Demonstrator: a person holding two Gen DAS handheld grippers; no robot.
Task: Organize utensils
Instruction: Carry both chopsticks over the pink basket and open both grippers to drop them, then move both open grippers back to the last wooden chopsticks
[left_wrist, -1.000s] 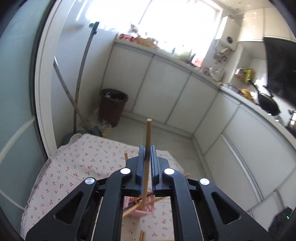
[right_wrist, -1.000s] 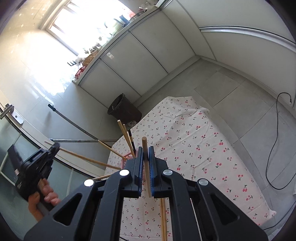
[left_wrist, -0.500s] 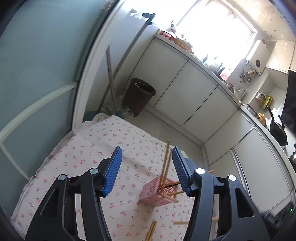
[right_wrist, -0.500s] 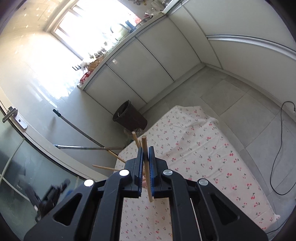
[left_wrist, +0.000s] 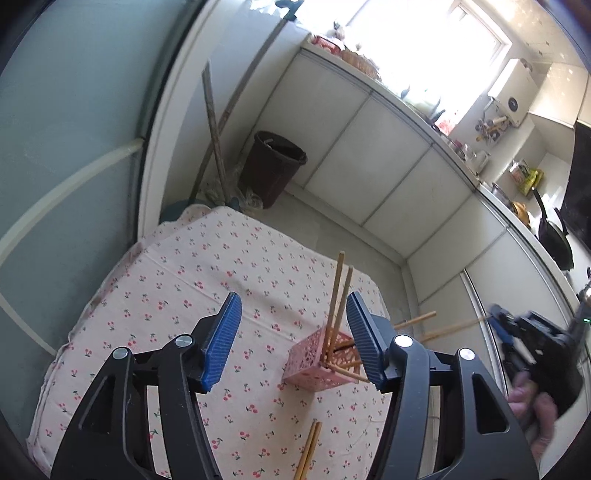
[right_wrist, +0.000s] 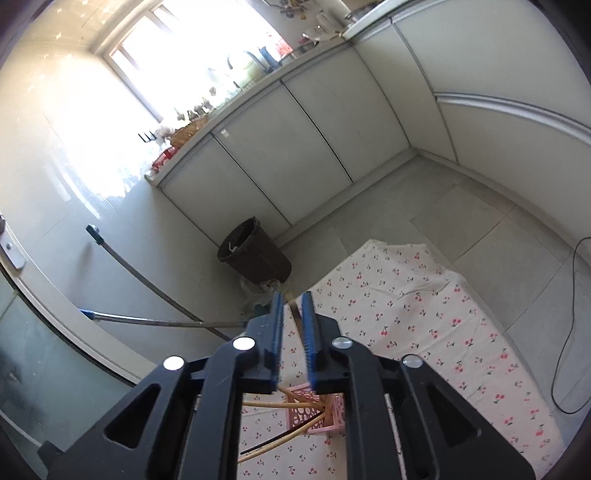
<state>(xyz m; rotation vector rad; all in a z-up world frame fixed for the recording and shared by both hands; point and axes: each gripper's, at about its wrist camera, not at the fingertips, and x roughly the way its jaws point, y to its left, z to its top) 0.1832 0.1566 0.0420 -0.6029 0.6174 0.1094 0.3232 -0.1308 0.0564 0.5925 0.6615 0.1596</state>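
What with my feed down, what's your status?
Left gripper open, empty. Right gripper fingers nearly closed around chopstick, grip unclear. Pink basket unobstructed.

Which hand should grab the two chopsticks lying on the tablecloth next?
Left, probably. The left gripper is open and empty, and the loose chopsticks lie close in its view. The right gripper has a chopstick between its jaws above the pink basket.

The left gripper (left_wrist: 293, 338) is held with its jaws spread wide and nothing between the blue pads (left_wrist: 221, 338). The right gripper (right_wrist: 293, 338) has its jaws parted by a narrow gap, loosely flanking a thin stick without clamping it. A hand (left_wrist: 535, 408) grips the right gripper's body, off beyond the left's right jaw.
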